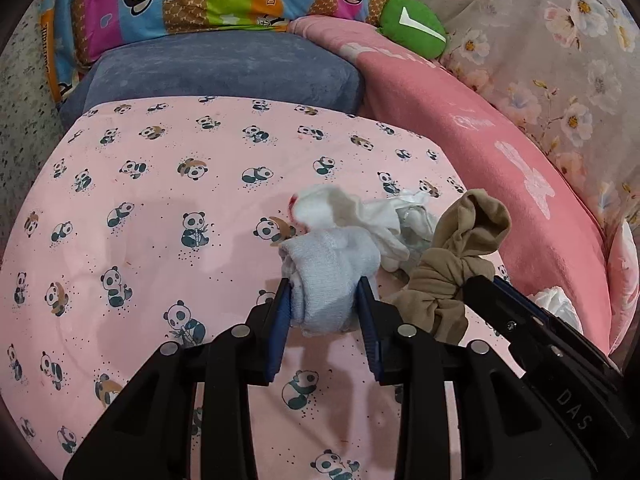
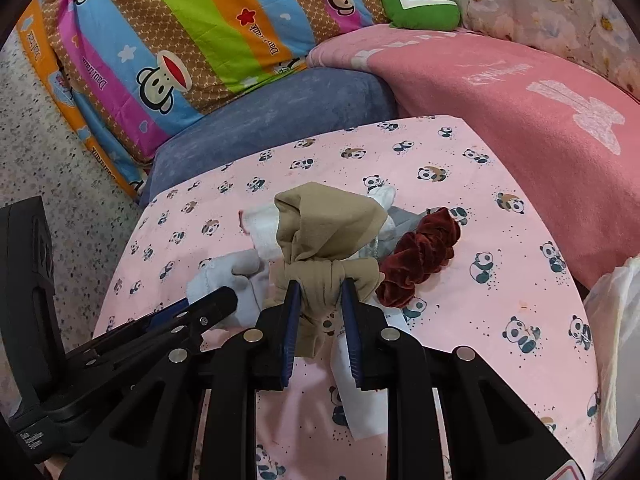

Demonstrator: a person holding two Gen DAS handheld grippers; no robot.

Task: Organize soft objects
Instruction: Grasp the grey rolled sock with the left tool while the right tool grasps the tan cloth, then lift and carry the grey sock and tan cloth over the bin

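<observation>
**Two grips in one tangled pile — the risk is dragging the neighbours along**

The left gripper [image 1: 324,304] has its jaws pressed into a pale grey sock [image 1: 328,276], low in the centre of the left wrist view. The right gripper [image 2: 320,308] is clamped on a knotted tan stocking [image 2: 324,248], centre of the right wrist view. Both bundles sit just beside each other on the pink panda-print sheet [image 1: 140,168], with white socks [image 1: 360,212] touching them behind and a dark red scrunchie [image 2: 420,256] against the stocking's right side.

What could go wrong, as I judge it:

- The pieces overlap. Lifting either bundle may tow the white socks or the scrunchie with it and scatter the pile.
- The tan stocking is thin and slippery-looking — held only at the knot, its loose upper fold may flop or the knot may slide out of the jaws.
- The two grippers are close; the left one's finger already lies beside the stocking in the right wrist view, so crossing paths could make them knock together.
- The grey sock is rolled, and a pull at one end may unroll it.
</observation>
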